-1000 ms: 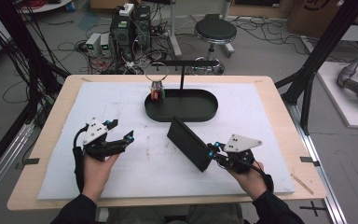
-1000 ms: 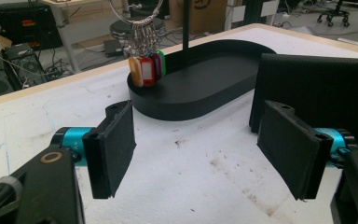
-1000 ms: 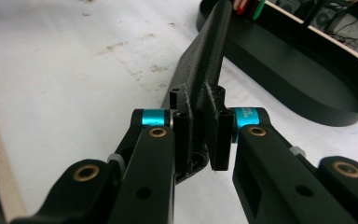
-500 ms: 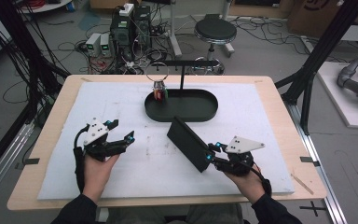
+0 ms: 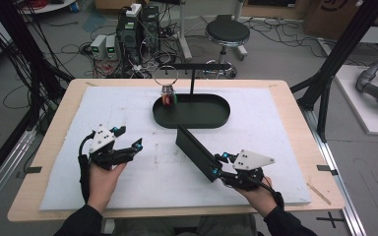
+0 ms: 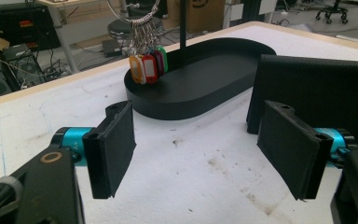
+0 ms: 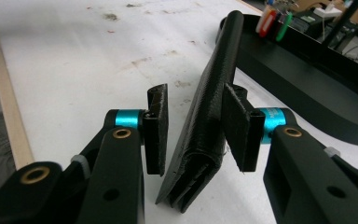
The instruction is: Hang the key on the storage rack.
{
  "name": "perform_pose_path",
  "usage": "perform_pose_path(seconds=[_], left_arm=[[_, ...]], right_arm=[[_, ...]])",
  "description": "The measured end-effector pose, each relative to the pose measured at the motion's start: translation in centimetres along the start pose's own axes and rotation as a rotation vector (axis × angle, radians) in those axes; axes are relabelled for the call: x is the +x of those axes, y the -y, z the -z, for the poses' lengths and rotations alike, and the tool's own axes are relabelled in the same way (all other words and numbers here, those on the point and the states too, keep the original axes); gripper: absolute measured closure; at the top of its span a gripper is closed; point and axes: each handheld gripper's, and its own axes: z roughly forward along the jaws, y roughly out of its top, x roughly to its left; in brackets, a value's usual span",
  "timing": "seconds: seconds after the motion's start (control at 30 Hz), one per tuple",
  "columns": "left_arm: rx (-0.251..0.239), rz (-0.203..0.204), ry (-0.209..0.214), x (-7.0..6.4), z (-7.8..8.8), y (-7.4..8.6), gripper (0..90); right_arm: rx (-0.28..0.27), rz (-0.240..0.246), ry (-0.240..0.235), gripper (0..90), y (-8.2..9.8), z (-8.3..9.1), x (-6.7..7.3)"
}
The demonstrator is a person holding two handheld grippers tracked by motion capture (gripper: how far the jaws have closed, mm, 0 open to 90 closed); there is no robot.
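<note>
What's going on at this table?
A person holds a hand-held gripper in each hand over a white mat. The right hand-held gripper has just been opening around a black folded pouch standing on edge; in the right gripper view one pad touches it, the other stands clear. The left hand-held gripper waits open and empty. Behind sits a black oval tray with coloured key tags hanging over it.

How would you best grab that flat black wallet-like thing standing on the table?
Probably across its thin faces at the near end, coming in level from the person's side: the black pouch stands on edge, slim enough to fit between the jaws of the right gripper, which have just been opening around it.
</note>
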Motion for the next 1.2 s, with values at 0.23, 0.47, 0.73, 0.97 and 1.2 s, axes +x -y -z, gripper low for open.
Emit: perform_pose_path(seconds=[0.23,0.47,0.73,0.97,1.2], left_arm=[[0.001,-0.002,-0.001,0.0,0.0,0.0,27.3],[0.001,0.001,0.0,0.0,-0.1,0.0,27.3],[0.003,-0.006,0.008,-0.1,-0.2,0.0,27.3],[0.007,-0.01,0.018,-0.2,-0.4,0.0,27.3],[0.008,-0.011,0.018,-0.3,-0.4,0.0,27.3]], right_arm=[[0.0,0.016,0.022,59.1,0.0,0.0,0.2],[0.016,-0.003,0.056,57.6,0.2,-0.1,0.0],[-0.001,-0.019,0.037,64.7,0.4,0.0,-0.2],[0.022,-0.007,0.05,59.8,0.4,-0.3,0.1],[0.098,-0.061,0.024,63.7,1.0,-1.4,0.0]])
